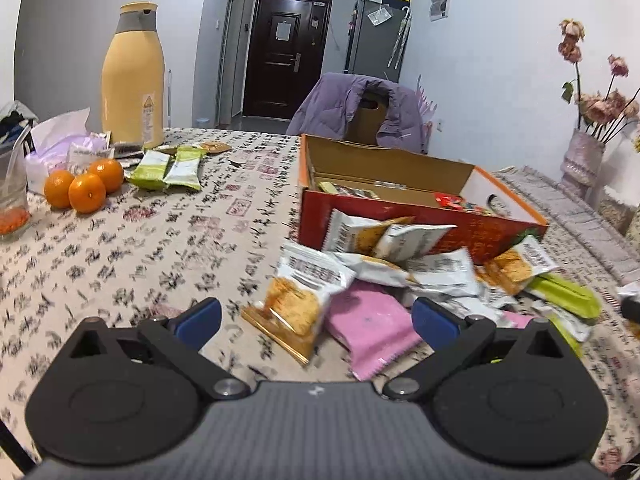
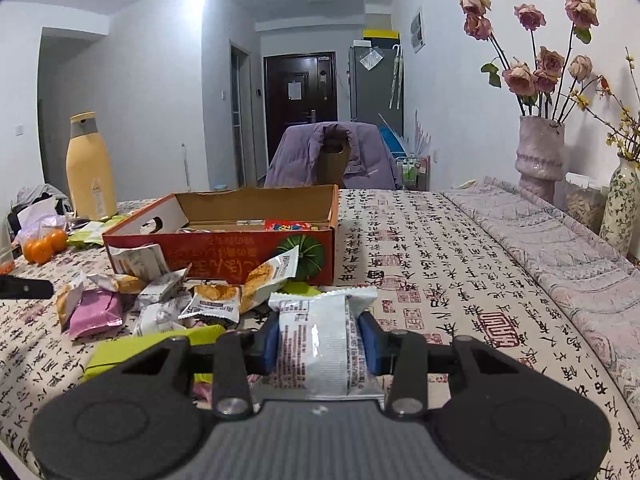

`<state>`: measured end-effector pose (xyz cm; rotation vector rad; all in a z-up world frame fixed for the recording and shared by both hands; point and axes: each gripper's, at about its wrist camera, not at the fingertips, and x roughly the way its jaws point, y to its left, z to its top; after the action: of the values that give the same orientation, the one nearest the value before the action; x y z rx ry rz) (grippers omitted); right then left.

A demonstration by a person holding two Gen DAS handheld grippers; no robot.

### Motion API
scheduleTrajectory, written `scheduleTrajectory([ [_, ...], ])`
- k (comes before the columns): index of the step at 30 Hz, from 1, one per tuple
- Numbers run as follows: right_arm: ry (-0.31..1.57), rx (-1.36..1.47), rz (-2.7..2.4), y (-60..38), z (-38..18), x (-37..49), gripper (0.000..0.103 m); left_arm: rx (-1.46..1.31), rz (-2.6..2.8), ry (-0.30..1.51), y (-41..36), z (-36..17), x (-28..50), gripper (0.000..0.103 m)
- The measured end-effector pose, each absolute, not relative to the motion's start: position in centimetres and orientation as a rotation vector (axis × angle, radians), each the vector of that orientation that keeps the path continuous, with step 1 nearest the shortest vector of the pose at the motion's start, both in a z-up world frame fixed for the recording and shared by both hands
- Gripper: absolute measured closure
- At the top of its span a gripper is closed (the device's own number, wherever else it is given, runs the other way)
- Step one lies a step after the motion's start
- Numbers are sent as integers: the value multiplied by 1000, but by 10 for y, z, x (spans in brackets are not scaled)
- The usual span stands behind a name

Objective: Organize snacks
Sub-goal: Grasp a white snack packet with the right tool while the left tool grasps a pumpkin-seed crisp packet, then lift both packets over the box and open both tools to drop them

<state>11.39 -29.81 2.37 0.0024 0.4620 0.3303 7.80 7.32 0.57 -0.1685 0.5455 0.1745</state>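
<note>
Snack packets (image 1: 384, 264) lie heaped on the desk (image 1: 140, 240) against the red cardboard box (image 1: 400, 200). Left tool (image 1: 316, 320) stands wide open, empty, before the heap. Right tool (image 2: 319, 338) clamps one white packet (image 2: 316, 344) above the desk.

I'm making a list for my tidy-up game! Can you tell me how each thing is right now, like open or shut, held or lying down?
Right gripper: shut on white snack packet.
Left gripper: open, holding nothing.
Cardboard box: open, some snacks inside.
Snack pile: loose on table, outside box.
Pink packet: lying flat.
Yellow bottle: upright, capped.
Oranges: grouped on table.
Door: shut.
</note>
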Motion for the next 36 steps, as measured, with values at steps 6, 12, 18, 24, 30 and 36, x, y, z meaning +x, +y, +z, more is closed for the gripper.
scheduleTrajectory([
  [6, 462, 10, 338, -290, 23, 119, 63, -151, 172, 606, 93, -8, 108, 0],
  [12, 468, 14, 339, -286, 22, 123, 63, -157, 163, 630, 101, -18, 127, 3],
  [18, 481, 18, 330, -286, 18, 125, 63, -167, 132, 636, 100, -26, 130, 23],
  [24, 486, 24, 332, -286, 16, 125, 63, -206, 80, 613, 103, -25, 125, 61],
  [30, 490, 28, 333, -287, 15, 125, 63, -190, 86, 585, 100, -24, 114, 63],
  [36, 490, 29, 334, -287, 14, 125, 63, -191, 107, 579, 98, -20, 104, 63],
])
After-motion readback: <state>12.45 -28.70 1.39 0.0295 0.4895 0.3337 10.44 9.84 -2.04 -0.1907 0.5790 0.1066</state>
